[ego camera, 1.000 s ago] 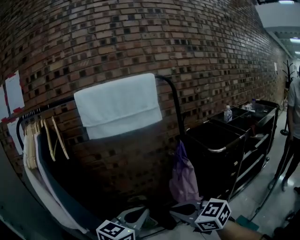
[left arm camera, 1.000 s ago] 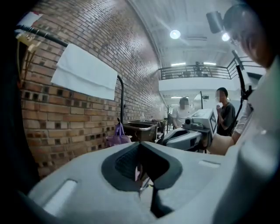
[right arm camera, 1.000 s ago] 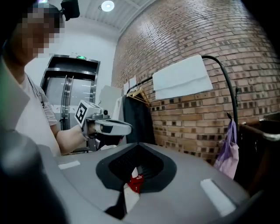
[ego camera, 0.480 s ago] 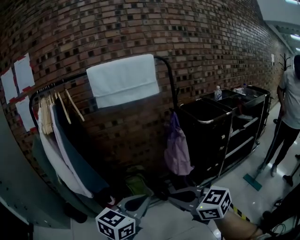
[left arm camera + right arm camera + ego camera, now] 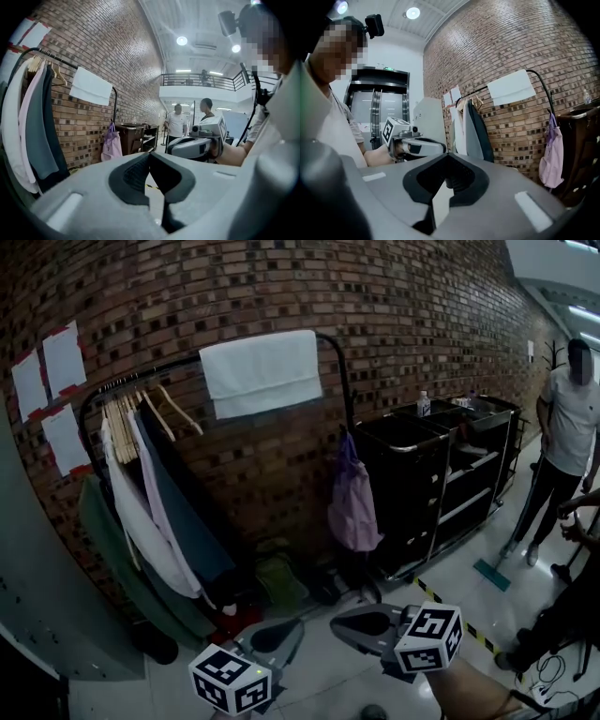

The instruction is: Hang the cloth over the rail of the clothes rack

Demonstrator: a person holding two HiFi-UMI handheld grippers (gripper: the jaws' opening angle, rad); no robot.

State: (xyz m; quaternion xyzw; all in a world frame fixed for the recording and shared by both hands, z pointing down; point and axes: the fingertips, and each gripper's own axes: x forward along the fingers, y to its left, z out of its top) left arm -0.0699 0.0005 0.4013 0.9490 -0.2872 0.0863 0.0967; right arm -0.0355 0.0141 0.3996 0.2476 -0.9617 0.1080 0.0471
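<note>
A white cloth [image 5: 262,373] hangs folded over the black top rail [image 5: 178,364] of the clothes rack, near its right bend, against the brick wall. It also shows in the left gripper view as the cloth [image 5: 91,86] and in the right gripper view as the cloth [image 5: 511,87]. Both grippers are low at the bottom of the head view, well away from the rack. My left gripper [image 5: 289,624] is shut with nothing in it. My right gripper [image 5: 336,620] is likewise shut and empty. Their own views confirm it: left gripper [image 5: 150,154], right gripper [image 5: 449,157].
Wooden hangers and several garments [image 5: 155,502] fill the rack's left half. A purple bag [image 5: 352,498] hangs at the right post. A black cart [image 5: 441,465] with a bottle [image 5: 424,405] stands to the right, a person [image 5: 562,437] beyond it. A grey panel [image 5: 37,596] stands at left.
The head view has pulled back from the rack, which now looks smaller and farther. The cloth stays on the rail. Both grippers remain low and shut.
</note>
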